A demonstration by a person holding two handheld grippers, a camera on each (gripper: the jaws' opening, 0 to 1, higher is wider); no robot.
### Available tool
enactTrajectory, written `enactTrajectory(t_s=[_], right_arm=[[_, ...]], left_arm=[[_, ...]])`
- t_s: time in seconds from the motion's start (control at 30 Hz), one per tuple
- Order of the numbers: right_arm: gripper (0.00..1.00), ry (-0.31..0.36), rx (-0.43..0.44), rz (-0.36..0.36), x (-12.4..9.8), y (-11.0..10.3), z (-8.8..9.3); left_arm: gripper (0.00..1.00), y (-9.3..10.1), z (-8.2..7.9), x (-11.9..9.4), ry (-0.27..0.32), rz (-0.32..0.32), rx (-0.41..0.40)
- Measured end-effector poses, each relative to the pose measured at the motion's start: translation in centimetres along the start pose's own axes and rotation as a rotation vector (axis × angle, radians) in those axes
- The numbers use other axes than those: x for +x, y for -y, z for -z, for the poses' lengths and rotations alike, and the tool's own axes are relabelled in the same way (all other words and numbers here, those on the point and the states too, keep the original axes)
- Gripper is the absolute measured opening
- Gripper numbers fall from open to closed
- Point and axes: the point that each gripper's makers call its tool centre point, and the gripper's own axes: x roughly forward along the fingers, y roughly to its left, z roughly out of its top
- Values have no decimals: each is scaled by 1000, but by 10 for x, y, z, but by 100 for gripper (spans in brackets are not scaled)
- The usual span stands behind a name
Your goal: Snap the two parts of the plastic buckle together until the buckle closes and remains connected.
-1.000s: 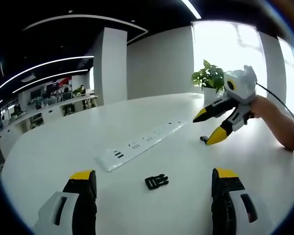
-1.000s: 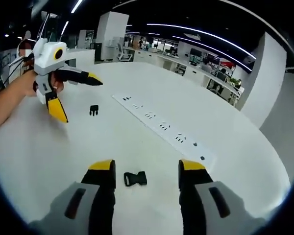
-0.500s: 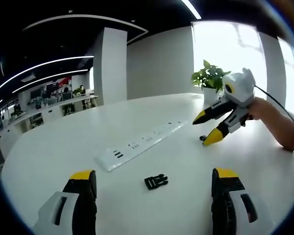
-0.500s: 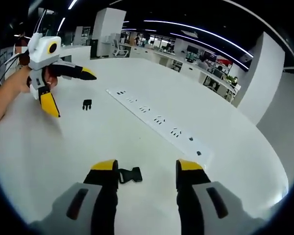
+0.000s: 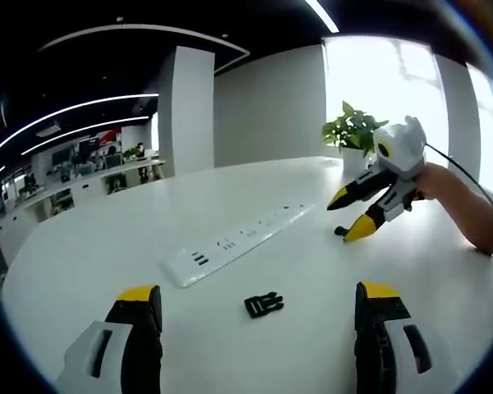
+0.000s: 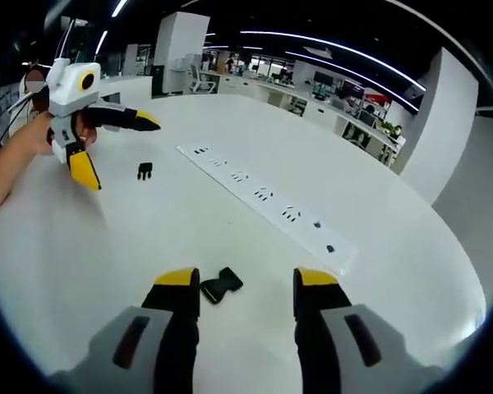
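Observation:
Two black buckle parts lie apart on the white table. One buckle part rests just ahead of my left gripper, which is open and holds nothing. The same part lies in front of the left gripper in the right gripper view. The other buckle part lies askew between the jaws of my open right gripper, close to its left jaw. From the left gripper view that part sits small beside the lower tip of the right gripper.
A long white power strip runs across the table between the two buckle parts. A potted plant stands at the table's far edge. A person's arm holds the right gripper. Office desks fill the background.
The buckle part between my right jaws has turned askew and sits nearer the left jaw. The right gripper has shifted slightly. My left gripper and its buckle part stay put.

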Motion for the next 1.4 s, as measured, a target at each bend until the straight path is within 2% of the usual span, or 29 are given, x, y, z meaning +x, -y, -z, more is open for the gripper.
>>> enactTrajectory(t_s=[0.37,0.47,0.5,0.53,0.57,0.63,0.67,0.8,0.83,0.9,1.03,1.4], right_arm=[[39,-15,26,-4,-6,11,9],[34,-2,8,-53,-7,3,8],[33,16,-42,-85,-7,-2,6],[33,33,-45,-106,-8,-5,7],[33,22,-17,-120,-9,-7,11],[32,60,-57,-142,-10,-8,9],[32,45,-23,-148,-11,-7,13],[28,63,16,-169,-11,-8,14],[28,86,16,-187,-11,-12,11],[27,127,82,-244,-13,-18,6],[26,108,83,-206,-9,-9,10],[23,104,73,-214,-7,-12,8]], left_arm=[[99,0,0,0,2,1,-1],[99,0,0,1,1,2,0],[99,0,0,1,1,2,0],[99,1,0,0,1,3,0],[99,1,0,0,1,3,0],[99,1,0,0,2,2,-1],[99,2,0,0,2,3,-1],[99,4,1,-1,0,4,1],[99,5,1,-1,0,4,1],[99,5,1,-1,0,5,0],[99,4,2,-1,0,5,-2],[99,4,2,-1,-1,8,0]])
